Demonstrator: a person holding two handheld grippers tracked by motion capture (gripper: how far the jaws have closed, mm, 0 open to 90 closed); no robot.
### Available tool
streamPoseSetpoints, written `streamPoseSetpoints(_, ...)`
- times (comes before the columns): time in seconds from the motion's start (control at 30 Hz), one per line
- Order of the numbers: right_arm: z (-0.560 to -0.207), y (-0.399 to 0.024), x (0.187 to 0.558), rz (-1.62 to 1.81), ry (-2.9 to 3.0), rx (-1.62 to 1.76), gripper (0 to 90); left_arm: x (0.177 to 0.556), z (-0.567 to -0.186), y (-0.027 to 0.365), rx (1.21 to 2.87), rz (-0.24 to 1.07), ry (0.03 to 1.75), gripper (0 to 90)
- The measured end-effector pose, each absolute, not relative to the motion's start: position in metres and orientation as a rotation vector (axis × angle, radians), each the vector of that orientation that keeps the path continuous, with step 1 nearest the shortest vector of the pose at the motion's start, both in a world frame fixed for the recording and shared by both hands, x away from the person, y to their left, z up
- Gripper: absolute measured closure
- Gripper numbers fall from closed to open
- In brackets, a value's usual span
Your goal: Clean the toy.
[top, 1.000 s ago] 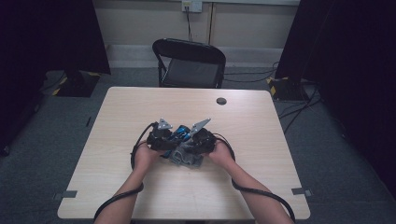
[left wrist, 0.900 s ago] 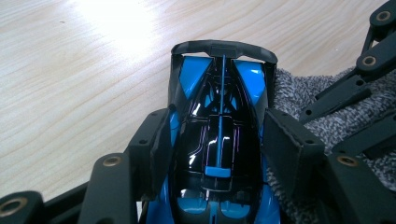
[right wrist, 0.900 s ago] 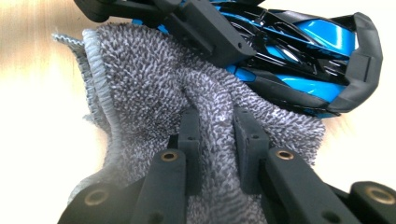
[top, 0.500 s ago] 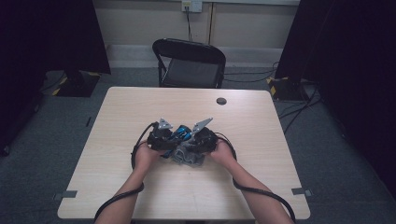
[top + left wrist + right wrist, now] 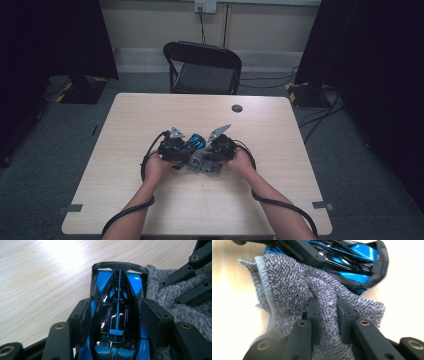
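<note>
Hands meet mid-table. Left gripper (image 5: 116,320) clamps the blue toy car (image 5: 117,302) by its sides, steadying it; right gripper (image 5: 328,312) pinches a fold of grey cloth (image 5: 294,285) against the car, seemingly for wiping.

High view above the table's (image 5: 150,115) near side, facing forward and down, both gripper views very close (level along their jaws), sharing the toy car (image 5: 118,302) and grey cloth (image 5: 294,280).
</note>
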State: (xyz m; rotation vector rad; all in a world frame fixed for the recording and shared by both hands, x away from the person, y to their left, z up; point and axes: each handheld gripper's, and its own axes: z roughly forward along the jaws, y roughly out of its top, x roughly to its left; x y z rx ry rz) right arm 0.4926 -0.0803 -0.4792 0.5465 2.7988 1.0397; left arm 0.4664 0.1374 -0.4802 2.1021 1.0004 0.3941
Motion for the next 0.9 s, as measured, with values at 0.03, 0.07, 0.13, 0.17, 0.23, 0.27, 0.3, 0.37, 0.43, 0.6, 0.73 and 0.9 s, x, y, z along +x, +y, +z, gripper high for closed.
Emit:
streamPoseSetpoints(0.03, -0.479, -0.082, 0.494, 1.04, 2.792, 0.554, 75.7, 0.466, -0.48, 0.137, 2.102, 0.394, 1.0, 42.9)
streamPoseSetpoints(0.07, -0.48, -0.083, 0.495, 1.042, 2.789, 0.564, 75.8, 0.466, -0.48, 0.137, 2.102, 0.395, 0.999, 42.8)
streamPoseSetpoints(0.13, -0.479, -0.086, 0.497, 1.043, 2.783, 0.587, 75.8, 0.466, -0.48, 0.137, 2.107, 0.399, 0.999, 42.7)
streamPoseSetpoints(0.17, -0.48, -0.088, 0.498, 1.042, 2.781, 0.595, 75.8, 0.467, -0.48, 0.137, 2.111, 0.403, 0.995, 42.7)
streamPoseSetpoints(0.23, -0.48, -0.089, 0.499, 1.048, 2.776, 0.607, 75.7, 0.467, -0.48, 0.136, 2.112, 0.409, 0.993, 42.6)
streamPoseSetpoints(0.27, -0.48, -0.089, 0.5, 1.05, 2.776, 0.605, 75.7, 0.467, -0.48, 0.136, 2.113, 0.411, 0.993, 42.6)
streamPoseSetpoints(0.3, -0.48, -0.089, 0.5, 1.047, 2.776, 0.605, 75.7, 0.467, -0.48, 0.136, 2.114, 0.409, 0.993, 42.6)
streamPoseSetpoints(0.37, -0.48, -0.089, 0.5, 1.041, 2.779, 0.602, 75.7, 0.467, -0.48, 0.136, 2.118, 0.41, 0.993, 42.6)
streamPoseSetpoints(0.43, -0.479, -0.089, 0.5, 1.038, 2.778, 0.602, 75.8, 0.467, -0.479, 0.136, 2.119, 0.411, 0.993, 42.6)
streamPoseSetpoints(0.6, -0.479, -0.091, 0.501, 1.036, 2.77, 0.615, 75.7, 0.467, -0.48, 0.136, 2.118, 0.412, 0.992, 42.6)
streamPoseSetpoints(0.73, -0.478, -0.096, 0.503, 1.023, 2.759, 0.639, 75.8, 0.467, -0.48, 0.136, 2.114, 0.402, 0.999, 42.5)
streamPoseSetpoints(0.9, -0.475, -0.106, 0.505, 1.016, 2.745, 0.67, 75.7, 0.467, -0.48, 0.136, 2.116, 0.408, 0.996, 42.5)
